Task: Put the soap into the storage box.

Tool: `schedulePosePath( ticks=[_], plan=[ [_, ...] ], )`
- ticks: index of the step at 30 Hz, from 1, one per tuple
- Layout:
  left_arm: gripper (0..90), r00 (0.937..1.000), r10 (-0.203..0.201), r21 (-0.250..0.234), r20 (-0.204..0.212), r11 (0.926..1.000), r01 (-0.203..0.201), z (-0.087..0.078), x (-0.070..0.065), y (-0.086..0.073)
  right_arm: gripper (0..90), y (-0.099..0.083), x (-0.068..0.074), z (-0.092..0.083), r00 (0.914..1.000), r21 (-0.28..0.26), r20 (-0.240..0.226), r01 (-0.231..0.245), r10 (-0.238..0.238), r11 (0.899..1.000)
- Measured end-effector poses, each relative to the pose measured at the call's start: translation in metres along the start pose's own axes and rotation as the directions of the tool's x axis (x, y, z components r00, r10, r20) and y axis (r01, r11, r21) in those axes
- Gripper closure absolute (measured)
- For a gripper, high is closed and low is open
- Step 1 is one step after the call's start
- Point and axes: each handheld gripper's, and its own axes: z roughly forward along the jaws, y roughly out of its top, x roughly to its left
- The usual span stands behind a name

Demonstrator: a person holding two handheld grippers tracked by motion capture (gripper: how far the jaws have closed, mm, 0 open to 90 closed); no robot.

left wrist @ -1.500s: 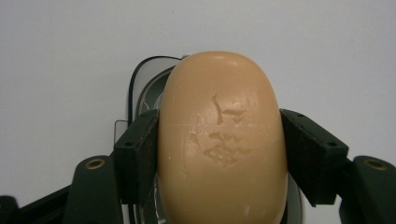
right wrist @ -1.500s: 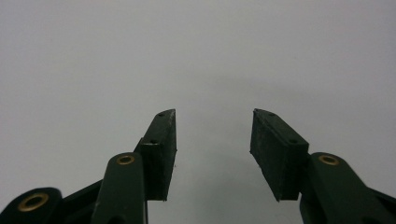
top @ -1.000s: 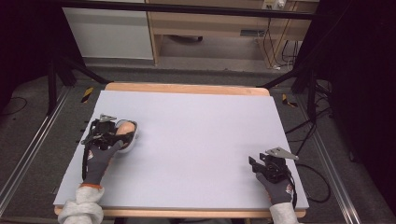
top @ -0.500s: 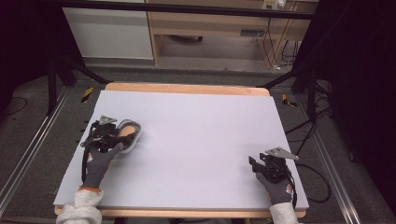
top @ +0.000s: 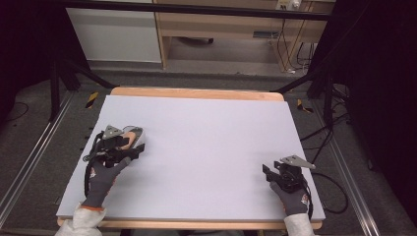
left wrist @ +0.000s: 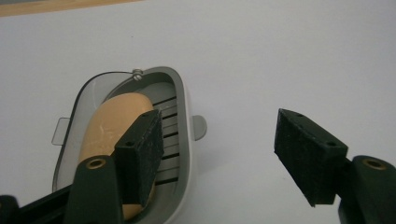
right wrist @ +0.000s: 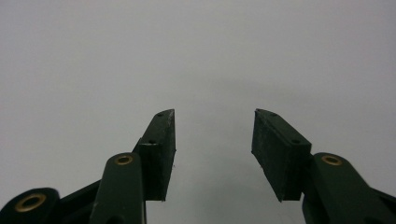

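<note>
Hovering over the bench (top: 206, 147), the left hand-held gripper (left wrist: 224, 154) is standing with its jaws spread wide, gripping nothing. A grey soap dish (left wrist: 180, 116) is lying just under its left jaw, with a tan soap bar (left wrist: 112, 126) sitting in it on the slats; that jaw is overlapping the bar, though whether it is touching is unclear. Well off to the other side, the right hand-held gripper (right wrist: 212, 154) is resting low, jaws parted moderately around bare surface.
</note>
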Motion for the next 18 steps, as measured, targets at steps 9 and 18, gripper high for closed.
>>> schedulePosePath(
  ticks=[9, 18],
  plan=[
    [29.6, 0.9990, 0.033, 0.001, 0.032, 0.9995, -0.033, -0.009, -0.014, -0.026, 46.9, 0.000, -0.001, -0.001, 1.0000, -0.013, 0.007, -0.006, 0.006, 1.000],
    [25.9, 0.9990, 0.044, 0.031, 0.009, 0.9985, -0.045, -0.010, -0.014, -0.053, 41.9, -0.004, -0.004, -0.001, 0.9998, -0.014, 0.014, -0.012, 0.012, 1.000]
  ],
)
